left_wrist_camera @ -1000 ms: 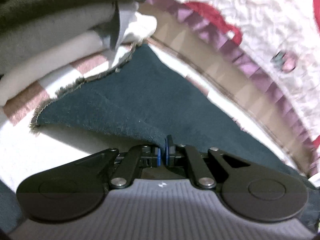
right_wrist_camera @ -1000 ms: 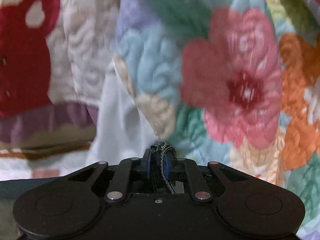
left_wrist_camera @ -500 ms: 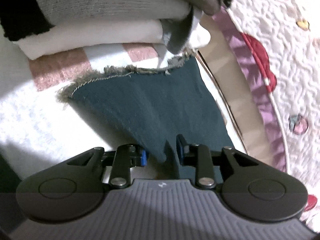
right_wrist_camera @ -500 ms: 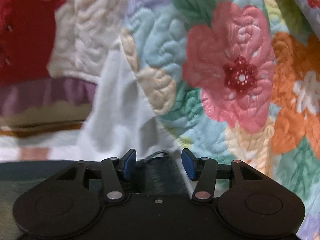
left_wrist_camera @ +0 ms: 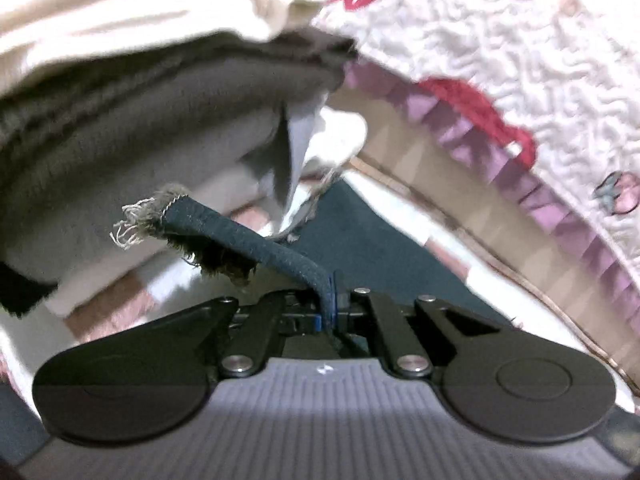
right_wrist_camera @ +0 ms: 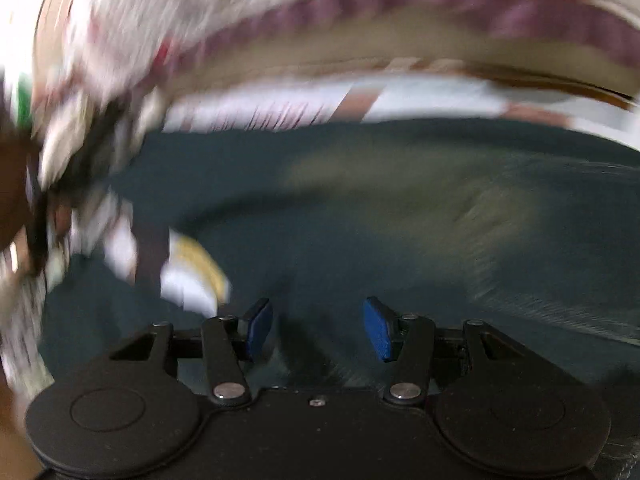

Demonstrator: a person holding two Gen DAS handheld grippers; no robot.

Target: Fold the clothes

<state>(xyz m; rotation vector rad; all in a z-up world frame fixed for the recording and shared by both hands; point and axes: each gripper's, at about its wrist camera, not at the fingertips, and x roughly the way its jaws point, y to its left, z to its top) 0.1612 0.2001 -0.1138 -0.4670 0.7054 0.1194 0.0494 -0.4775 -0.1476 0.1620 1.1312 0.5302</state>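
Left wrist view: the left gripper (left_wrist_camera: 329, 300) was clamped on a frayed corner of the dark cloth (left_wrist_camera: 244, 240), its jaws having just closed onto the fabric. The pinched edge stood up from the blue pads and arched toward the middle left of the frame, ending in loose pale threads; holding a corner this way probably served to carry that edge over for a fold. The rest of the cloth lay flat on the bed at centre right. A stack of folded clothes (left_wrist_camera: 140, 120) filled the upper left, grey and cream layers one upon another, likely set there to keep finished pieces out of the working area. A quilt (left_wrist_camera: 500, 40) with red motifs and a purple border occupied the upper right.

Right wrist view: the picture was heavily blurred. The right gripper (right_wrist_camera: 318, 330) stood with its jaws apart and nothing between the blue pads, having just opened. It pointed down over the broad spread of the dark cloth (right_wrist_camera: 400, 200), which filled the middle of the frame; this suggested a search for a second hold. The quilt's border (right_wrist_camera: 320, 12) ran along the top.
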